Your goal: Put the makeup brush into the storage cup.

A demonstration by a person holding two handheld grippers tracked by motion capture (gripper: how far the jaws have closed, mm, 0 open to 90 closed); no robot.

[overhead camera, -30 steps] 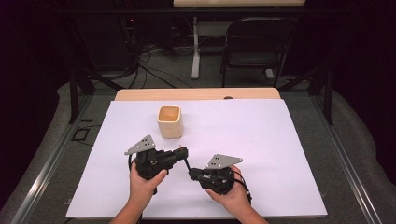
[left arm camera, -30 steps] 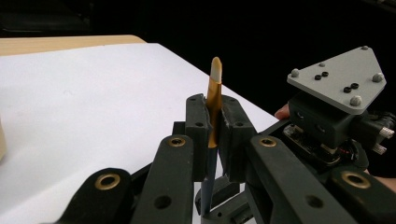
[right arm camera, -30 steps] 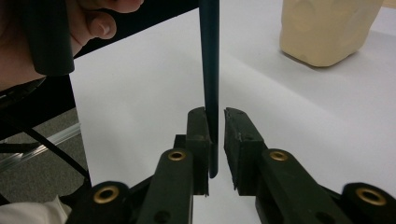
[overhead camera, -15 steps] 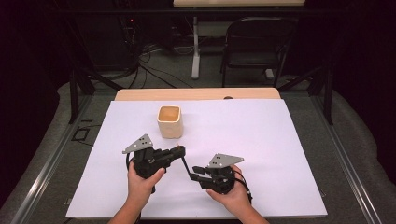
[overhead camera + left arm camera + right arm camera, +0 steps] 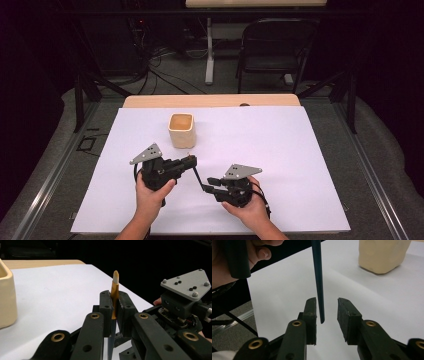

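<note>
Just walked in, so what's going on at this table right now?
A person holds tongs in each hand over a white sheet. The left tongs are shut on a thin paintbrush. The right tongs have just been opening, the brush's dark handle between them, ungripped. A cream cup stands beyond.

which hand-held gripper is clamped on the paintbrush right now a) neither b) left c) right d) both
b: in the left gripper view the left hand-held gripper has its jaws pressed against the paintbrush near the ferrule, while in the right gripper view the right hand-held gripper has just been opening, with the dark handle end standing free between its parted jaws.
</note>
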